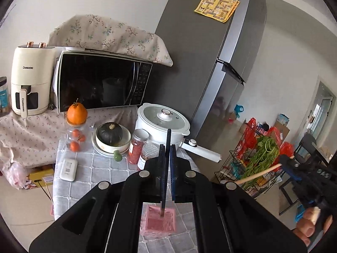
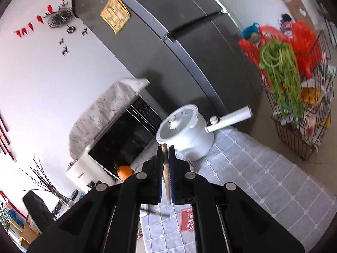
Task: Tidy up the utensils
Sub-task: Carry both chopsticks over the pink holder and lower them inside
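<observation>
My left gripper is shut on a dark, thin-handled utensil held upright. Its lower end hangs in the mouth of a pink perforated holder on the grey checked tablecloth. My right gripper is shut on a light wooden-handled utensil. That gripper also shows at the right of the left wrist view, raised beside the table with the wooden handle sticking out left. The pink holder lies below it in the right wrist view, with a dark utensil beside it.
On the table stand a white lidded pot with a long handle, a stack of bowls with a dark squash, jars, a microwave and an air fryer. A grey fridge and a wire rack with greens stand right.
</observation>
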`<state>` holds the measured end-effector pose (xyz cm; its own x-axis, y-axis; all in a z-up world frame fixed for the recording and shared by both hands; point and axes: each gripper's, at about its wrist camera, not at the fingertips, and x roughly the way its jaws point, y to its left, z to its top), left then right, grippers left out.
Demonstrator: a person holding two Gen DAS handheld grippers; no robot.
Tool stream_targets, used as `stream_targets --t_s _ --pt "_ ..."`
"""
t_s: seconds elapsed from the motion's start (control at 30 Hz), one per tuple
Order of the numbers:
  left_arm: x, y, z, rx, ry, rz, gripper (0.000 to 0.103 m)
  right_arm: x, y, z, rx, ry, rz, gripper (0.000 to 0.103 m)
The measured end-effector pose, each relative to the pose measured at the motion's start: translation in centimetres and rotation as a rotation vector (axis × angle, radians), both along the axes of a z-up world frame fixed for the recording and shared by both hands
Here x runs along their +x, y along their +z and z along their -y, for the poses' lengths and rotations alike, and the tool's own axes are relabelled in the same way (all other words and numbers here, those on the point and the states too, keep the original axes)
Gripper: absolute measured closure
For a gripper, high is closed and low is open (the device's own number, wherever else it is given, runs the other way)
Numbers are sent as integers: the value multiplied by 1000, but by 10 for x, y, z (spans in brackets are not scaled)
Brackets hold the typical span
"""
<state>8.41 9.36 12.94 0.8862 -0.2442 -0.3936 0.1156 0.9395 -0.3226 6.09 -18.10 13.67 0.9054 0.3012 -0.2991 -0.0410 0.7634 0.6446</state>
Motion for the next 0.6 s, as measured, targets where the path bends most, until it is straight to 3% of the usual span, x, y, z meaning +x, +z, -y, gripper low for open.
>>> stream_targets --t_s 0.3,0.6 --pt "-11 4 0 12 -1 27 100 -18 11 1 -63 -36 13 97" --pt "-1 -10 14 28 -17 -11 100 -4 -3 -10 -116 -24 -50 97"
